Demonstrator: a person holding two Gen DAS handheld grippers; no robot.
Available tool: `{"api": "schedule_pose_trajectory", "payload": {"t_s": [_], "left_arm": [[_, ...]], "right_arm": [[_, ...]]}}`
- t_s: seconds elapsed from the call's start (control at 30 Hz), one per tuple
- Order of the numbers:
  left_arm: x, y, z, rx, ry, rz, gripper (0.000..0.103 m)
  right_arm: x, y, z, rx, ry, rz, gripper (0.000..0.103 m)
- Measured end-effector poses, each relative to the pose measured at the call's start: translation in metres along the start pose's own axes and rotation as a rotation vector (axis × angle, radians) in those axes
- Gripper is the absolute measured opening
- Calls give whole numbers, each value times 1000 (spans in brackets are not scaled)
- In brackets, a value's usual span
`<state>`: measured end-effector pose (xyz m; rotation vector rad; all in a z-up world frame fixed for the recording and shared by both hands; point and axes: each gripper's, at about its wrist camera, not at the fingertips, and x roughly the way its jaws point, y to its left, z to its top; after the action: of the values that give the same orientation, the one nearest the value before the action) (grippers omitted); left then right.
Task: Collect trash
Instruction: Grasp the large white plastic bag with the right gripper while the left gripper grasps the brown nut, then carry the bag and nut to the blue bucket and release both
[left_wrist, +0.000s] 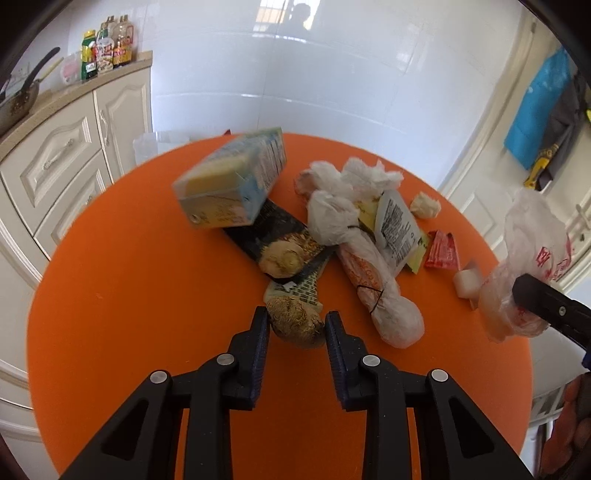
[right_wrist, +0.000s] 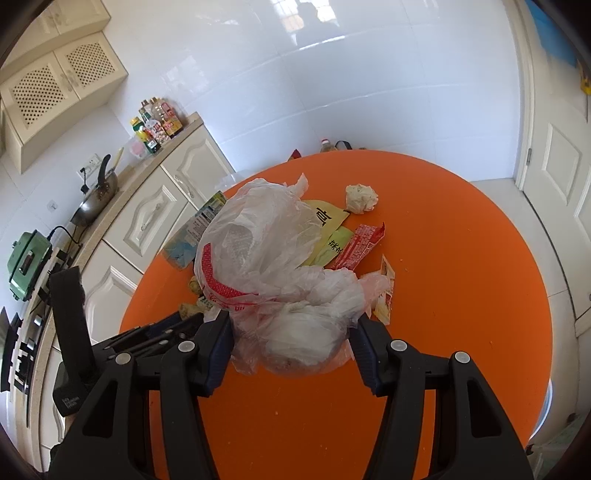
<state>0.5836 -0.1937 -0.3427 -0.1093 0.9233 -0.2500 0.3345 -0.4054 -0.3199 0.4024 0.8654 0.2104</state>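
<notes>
While left gripper (left_wrist: 295, 325) straddles brown lump (left_wrist: 295, 325) at table (left_wrist: 110, 295) near edge, pads close, contact unclear; lump seems light, crumbly: pinch middle gently. Right gripper (right_wrist: 291, 339) clamps soft, slippery bag (right_wrist: 266, 258).

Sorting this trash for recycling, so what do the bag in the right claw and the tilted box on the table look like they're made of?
Bag: thin translucent plastic film with red print; it crinkles and shows its contents. Tilted box: probably printed cardboard, with flat faces and sharp edges, though blurred.
</notes>
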Motion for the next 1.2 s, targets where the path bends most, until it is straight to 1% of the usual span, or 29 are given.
{"api": "schedule_pose_trajectory", "payload": {"t_s": [0.17,0.3,0.37,0.43,0.47,0.53,0.63,0.77,0.87,0.93,1.07,1.1,1.2], "left_arm": [[-24,-10,-14,32,-32,28,26],[-47,-20,-15,50,-89,49,26],[-60,-30,-13,70,-119,40,26],[-89,-45,-24,91,-158,24,26],[-96,-51,-21,104,-174,12,26],[-119,-69,-27,134,-207,-12,26],[-139,-93,-31,184,-245,-57,26],[-156,-132,-33,259,-271,-139,26],[-155,-162,-36,322,-267,-202,26],[-144,-193,-34,362,-254,-248,26],[-129,-243,-45,445,-206,-343,26],[-125,-256,-50,466,-190,-366,26],[-111,-297,-68,533,-131,-437,26]], "right_arm": [[-13,-1,-1,7,-27,5,58],[-27,-2,-1,6,-54,15,58],[-37,-2,-1,1,-75,16,58],[-49,-2,-1,-2,-98,19,58],[-55,-3,0,-4,-110,20,58],[-68,-6,1,-4,-137,14,58],[-93,-15,2,3,-187,-13,58],[-133,-41,0,39,-257,-74,58],[-168,-73,-7,95,-306,-147,58],[-190,-100,-16,141,-331,-208,58],[-228,-151,-36,238,-363,-329,58],[-237,-167,-45,269,-366,-368,58],[-253,-202,-64,340,-367,-430,58]]}}
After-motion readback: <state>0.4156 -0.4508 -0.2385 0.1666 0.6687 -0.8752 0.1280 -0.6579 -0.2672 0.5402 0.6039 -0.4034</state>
